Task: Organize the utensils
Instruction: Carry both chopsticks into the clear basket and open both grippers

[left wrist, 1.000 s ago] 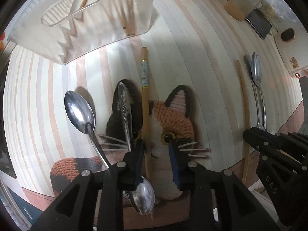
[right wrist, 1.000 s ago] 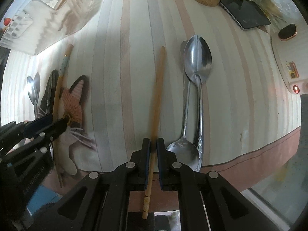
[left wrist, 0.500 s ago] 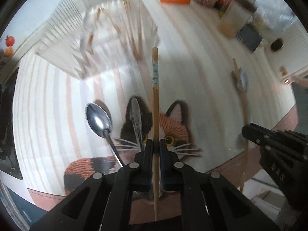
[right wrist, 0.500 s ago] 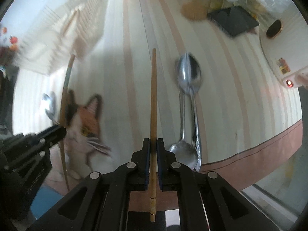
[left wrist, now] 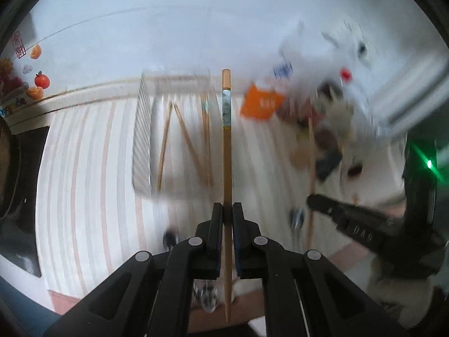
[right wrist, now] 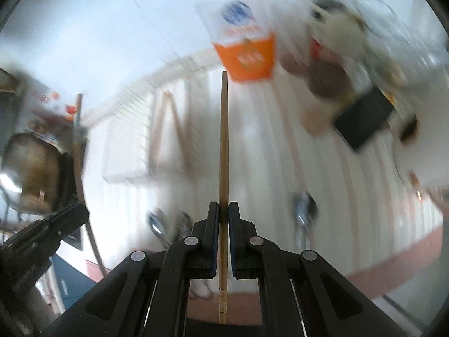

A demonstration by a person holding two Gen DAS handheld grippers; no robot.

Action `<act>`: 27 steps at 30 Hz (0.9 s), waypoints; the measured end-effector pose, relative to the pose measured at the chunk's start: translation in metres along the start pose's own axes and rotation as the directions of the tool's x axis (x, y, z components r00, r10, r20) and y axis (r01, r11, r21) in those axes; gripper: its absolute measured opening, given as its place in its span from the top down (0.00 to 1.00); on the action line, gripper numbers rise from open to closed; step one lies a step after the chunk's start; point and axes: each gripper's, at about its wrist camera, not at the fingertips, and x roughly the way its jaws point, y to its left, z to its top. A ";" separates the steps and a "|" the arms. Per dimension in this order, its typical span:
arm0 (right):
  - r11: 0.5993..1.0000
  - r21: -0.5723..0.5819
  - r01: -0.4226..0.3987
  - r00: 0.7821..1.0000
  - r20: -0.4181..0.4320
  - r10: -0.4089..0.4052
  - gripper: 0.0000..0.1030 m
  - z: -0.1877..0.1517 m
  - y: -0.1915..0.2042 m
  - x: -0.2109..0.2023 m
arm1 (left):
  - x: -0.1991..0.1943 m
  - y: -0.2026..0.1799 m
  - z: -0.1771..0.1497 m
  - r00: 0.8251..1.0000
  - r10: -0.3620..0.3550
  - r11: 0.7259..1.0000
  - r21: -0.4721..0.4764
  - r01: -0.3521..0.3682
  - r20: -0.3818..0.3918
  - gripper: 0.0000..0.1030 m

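Note:
My left gripper is shut on a wooden chopstick with a patterned band near its far end, held up above the table. My right gripper is shut on a plain wooden chopstick, also lifted. A clear utensil tray with several chopsticks in it lies ahead on the striped tablecloth; it also shows in the right wrist view. Spoons lie blurred on the table below. The right gripper shows at the right of the left wrist view.
An orange carton and several jars and bags stand at the back right. A dark tablet lies to the right. The cloth's pink front edge is near. Both views are motion-blurred.
The left gripper shut on the banded chopstick. Both grippers then lifted their chopsticks off the table and tilted upward, so the tray and back wall came into view.

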 end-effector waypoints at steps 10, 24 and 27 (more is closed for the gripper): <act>0.995 -0.063 -0.075 0.996 -0.057 0.071 0.94 0.116 0.058 0.102 | 0.070 0.061 0.115 0.995 0.080 0.989 -0.121 -0.086 -0.056 0.96; 0.995 -0.095 0.035 0.978 -0.202 -0.053 0.80 0.148 0.066 0.199 | 0.133 0.098 0.122 0.971 0.124 0.977 -0.148 -0.155 -0.203 0.91; 0.994 -0.093 0.061 0.985 -0.156 -0.075 0.71 0.144 0.059 0.184 | 0.122 0.099 0.118 0.965 0.199 0.968 -0.120 -0.221 -0.173 0.87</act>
